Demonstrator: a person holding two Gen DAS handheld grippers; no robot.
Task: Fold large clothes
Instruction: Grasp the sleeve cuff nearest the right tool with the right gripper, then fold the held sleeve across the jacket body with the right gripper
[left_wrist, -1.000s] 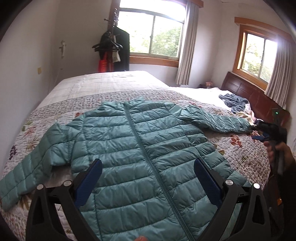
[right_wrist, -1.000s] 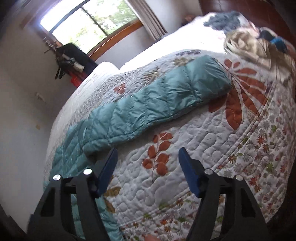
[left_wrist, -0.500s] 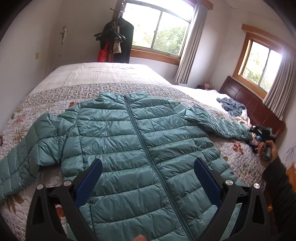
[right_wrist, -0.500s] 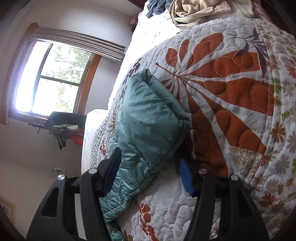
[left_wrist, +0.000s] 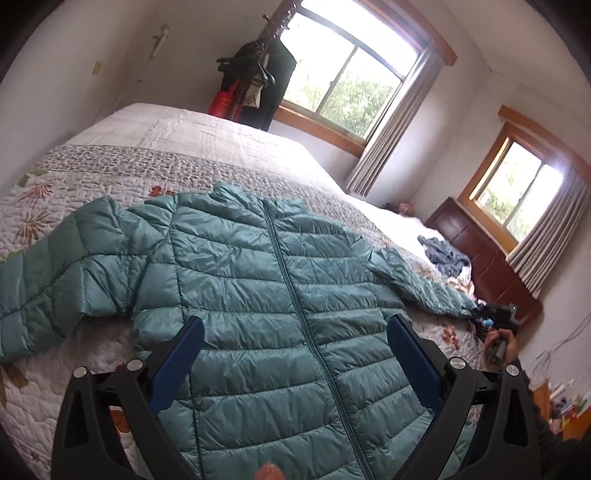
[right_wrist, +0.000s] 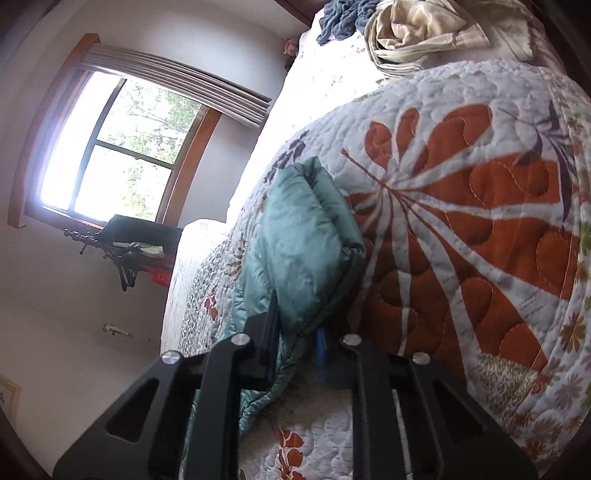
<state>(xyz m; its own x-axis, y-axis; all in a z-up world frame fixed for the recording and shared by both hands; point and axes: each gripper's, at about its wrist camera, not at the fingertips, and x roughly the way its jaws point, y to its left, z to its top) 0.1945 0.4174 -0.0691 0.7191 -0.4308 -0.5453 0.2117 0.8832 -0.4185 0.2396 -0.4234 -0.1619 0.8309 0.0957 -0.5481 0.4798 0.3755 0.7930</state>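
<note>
A teal quilted puffer jacket (left_wrist: 258, 288) lies front up and zipped on the floral bedspread (left_wrist: 110, 166), both sleeves spread out. My left gripper (left_wrist: 295, 354) hangs open above the jacket's lower front, nothing between its blue pads. In the right wrist view my right gripper (right_wrist: 299, 336) is shut on the cuff end of the jacket's right sleeve (right_wrist: 306, 236), which bunches between the fingers. The left wrist view shows that gripper (left_wrist: 480, 321) at the sleeve's tip, held by a hand (left_wrist: 498, 343).
A blue garment (left_wrist: 443, 254) and cream fabric (right_wrist: 417, 33) lie near the dark wooden headboard (left_wrist: 487, 266). A clothes rack with dark clothes (left_wrist: 255, 85) stands by the far window. Walls run along the bed's left side.
My right gripper moved in on the sleeve cuff and shut on it. The left gripper stayed open and tilted, its view rolling over the jacket.
</note>
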